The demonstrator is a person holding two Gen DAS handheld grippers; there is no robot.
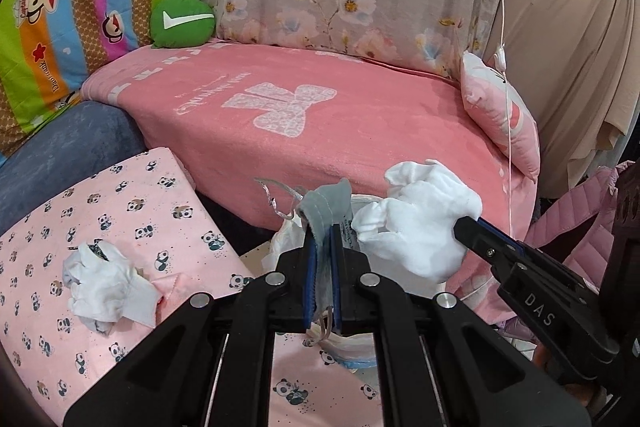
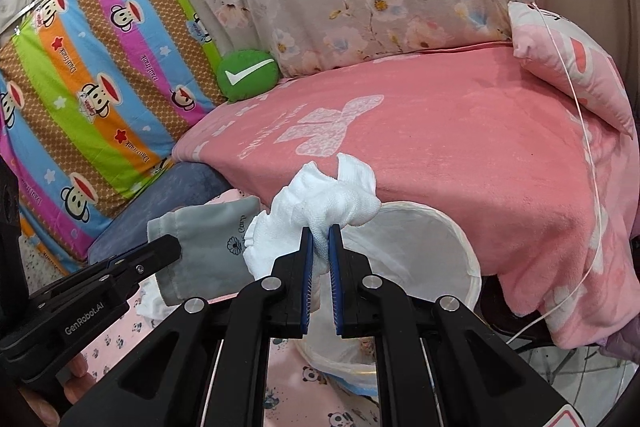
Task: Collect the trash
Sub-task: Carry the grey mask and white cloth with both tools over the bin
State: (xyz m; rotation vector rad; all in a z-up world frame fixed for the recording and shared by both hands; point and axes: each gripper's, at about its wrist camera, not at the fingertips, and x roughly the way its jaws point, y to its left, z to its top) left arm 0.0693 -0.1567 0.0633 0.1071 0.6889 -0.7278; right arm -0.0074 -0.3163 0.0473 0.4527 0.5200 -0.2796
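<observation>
two crumpled white tissues [image 1: 416, 223] [image 1: 106, 285], one grey pouch [image 2: 204, 247], one white bin [image 2: 432, 251], two grippers [image 1: 323, 227] [image 2: 319, 229].

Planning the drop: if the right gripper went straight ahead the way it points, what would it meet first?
Probably the pink blanket on the sofa; the right gripper would carry its white tissue wad over the white bin. Depth is unclear.

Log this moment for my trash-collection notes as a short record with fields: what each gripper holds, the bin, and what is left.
left gripper: shut on grey pouch
right gripper: shut on white tissue wad, held above the bin
bin: white trash bin, open, below both grippers
left to collect: crumpled tissue lying on panda-print cloth
backdrop: pink blanket, green check cushion
</observation>
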